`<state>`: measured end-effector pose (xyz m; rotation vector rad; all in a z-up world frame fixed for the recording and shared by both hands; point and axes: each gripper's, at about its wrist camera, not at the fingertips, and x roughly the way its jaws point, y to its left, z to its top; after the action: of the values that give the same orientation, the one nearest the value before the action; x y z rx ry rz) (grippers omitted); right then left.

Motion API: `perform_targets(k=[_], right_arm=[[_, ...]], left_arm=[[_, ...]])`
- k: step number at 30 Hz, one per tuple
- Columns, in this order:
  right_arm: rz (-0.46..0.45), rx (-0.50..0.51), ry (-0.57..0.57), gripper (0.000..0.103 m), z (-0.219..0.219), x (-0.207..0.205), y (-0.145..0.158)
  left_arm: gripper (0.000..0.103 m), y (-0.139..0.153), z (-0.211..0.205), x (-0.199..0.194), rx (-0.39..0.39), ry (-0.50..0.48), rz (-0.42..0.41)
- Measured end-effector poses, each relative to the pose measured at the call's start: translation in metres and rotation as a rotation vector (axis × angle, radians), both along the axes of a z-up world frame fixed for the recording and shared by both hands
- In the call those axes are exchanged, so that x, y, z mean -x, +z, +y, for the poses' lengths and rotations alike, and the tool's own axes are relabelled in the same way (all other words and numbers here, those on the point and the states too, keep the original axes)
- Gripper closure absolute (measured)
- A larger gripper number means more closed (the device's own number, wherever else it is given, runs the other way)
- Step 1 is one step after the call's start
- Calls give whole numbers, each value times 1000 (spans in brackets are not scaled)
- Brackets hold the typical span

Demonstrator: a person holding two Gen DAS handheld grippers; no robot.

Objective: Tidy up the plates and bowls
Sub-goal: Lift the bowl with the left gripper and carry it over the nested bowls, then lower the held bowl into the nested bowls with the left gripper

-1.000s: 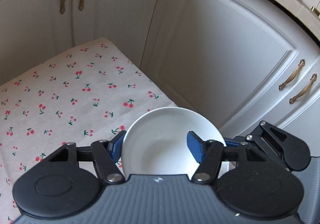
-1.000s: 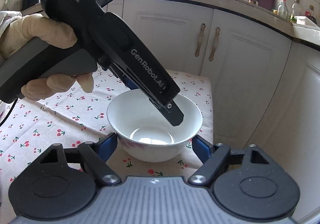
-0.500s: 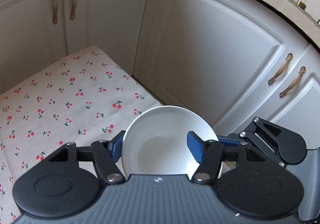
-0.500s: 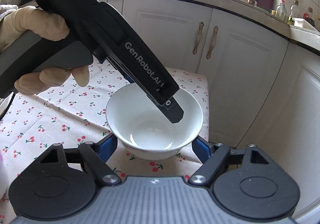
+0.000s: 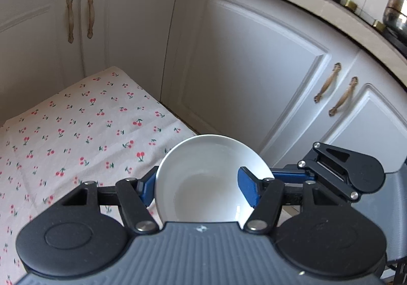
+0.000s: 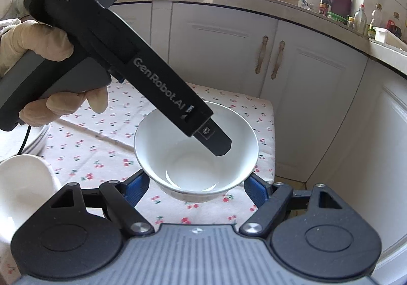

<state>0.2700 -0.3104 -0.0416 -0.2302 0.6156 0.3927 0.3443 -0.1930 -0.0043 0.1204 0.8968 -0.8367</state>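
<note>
A white bowl [image 5: 203, 183] hangs above the cherry-print tablecloth [image 5: 76, 132], near the table's right edge. My left gripper [image 5: 197, 183] is shut on it: one blue finger [image 5: 248, 189] sits inside the bowl, the other outside its wall. In the right wrist view the same bowl [image 6: 178, 158] shows with the left gripper's finger [image 6: 216, 142] reaching down into it, held by a gloved hand [image 6: 38, 43]. My right gripper [image 6: 195, 185] has its blue pads against both sides of the bowl's lower body, shut on it.
A second white bowl [image 6: 23, 183] and stacked plates [image 6: 38, 142] sit at the table's left. White cabinet doors [image 5: 241, 69] stand close behind and beside the table. The table edge [image 6: 273, 145] drops off at the right. A counter with bottles [image 6: 361, 20] runs above.
Both grippers and the bowl have risen together; the tablecloth looks farther below. The second bowl and the plates have come into the right wrist view.
</note>
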Motion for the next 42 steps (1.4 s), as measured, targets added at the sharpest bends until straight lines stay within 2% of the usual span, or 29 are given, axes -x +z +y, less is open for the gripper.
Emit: perform_targets(k=[23, 42], right_arm=[[-6, 0, 109, 18, 60, 98, 39], [70, -6, 167, 18, 102, 115, 19]], left_arm=[[38, 27, 79, 106, 23, 86, -37], [38, 8, 122, 132, 3, 137, 3]])
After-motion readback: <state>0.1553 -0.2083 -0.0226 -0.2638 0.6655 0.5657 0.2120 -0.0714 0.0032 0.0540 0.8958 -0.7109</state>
